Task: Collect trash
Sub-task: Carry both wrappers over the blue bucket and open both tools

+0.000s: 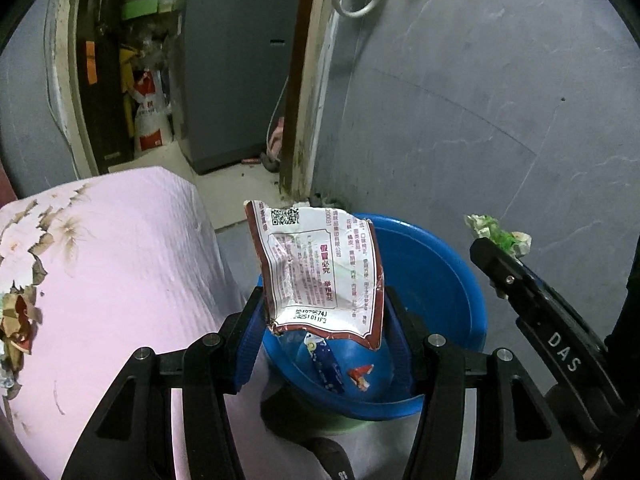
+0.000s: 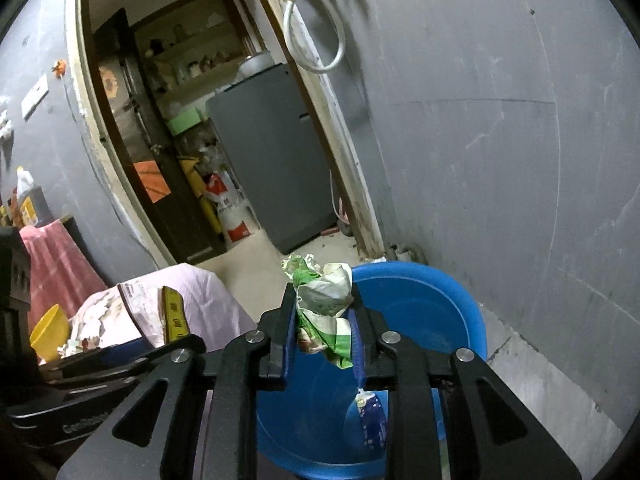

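Note:
My left gripper (image 1: 322,308) is shut on a white and red printed wrapper (image 1: 320,268) and holds it over the blue basin (image 1: 448,280). A blue wrapper (image 1: 326,364) and a small red scrap (image 1: 361,374) lie in the basin. My right gripper (image 2: 325,320) is shut on a crumpled green and white wrapper (image 2: 322,304) above the near rim of the blue basin (image 2: 424,304). The blue wrapper (image 2: 372,420) shows in the basin below it. The right gripper's arm and the green wrapper (image 1: 498,234) show at the right of the left wrist view.
A table with a pink floral cloth (image 1: 112,264) stands left of the basin, with a yellow cup (image 2: 52,332) and scraps on it. A grey wall (image 1: 480,100) is right behind the basin. An open doorway (image 2: 192,140) leads to a room with a grey appliance (image 1: 236,72).

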{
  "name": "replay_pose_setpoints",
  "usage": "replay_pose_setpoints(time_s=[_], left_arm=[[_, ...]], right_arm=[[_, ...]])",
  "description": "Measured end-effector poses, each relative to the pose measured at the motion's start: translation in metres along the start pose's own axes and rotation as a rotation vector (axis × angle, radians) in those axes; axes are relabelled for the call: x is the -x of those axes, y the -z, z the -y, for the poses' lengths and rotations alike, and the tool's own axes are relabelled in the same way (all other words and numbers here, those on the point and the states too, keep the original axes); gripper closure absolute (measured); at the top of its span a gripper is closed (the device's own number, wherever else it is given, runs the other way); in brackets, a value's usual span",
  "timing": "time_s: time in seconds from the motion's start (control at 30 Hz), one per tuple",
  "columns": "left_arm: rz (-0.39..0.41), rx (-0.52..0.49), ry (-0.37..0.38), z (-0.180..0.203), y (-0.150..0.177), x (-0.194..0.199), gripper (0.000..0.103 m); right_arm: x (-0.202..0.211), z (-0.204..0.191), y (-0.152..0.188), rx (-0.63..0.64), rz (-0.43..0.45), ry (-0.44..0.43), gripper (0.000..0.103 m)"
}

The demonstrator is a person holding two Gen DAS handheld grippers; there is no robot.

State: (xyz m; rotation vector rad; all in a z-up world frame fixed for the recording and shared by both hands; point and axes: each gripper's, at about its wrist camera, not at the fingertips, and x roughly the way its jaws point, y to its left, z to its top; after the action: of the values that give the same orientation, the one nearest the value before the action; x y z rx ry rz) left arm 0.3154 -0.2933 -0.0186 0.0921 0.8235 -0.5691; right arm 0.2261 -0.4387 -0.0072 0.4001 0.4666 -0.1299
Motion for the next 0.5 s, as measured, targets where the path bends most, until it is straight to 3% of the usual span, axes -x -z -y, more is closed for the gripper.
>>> replay_pose_setpoints(time_s=[0.23,0.5], left_arm=[[-0.043,0.023,0.009,-0.005,0.000,-0.013,0.047],[-0.017,0.072,0.009,-0.013,-0.004,-0.001,0.042]], right_arm=[[-0.007,0.005,0.000,-0.029,-0.040,0.004,0.078],[-0.013,0.005,-0.001,-0.036,-0.061,0.014,0.072]])
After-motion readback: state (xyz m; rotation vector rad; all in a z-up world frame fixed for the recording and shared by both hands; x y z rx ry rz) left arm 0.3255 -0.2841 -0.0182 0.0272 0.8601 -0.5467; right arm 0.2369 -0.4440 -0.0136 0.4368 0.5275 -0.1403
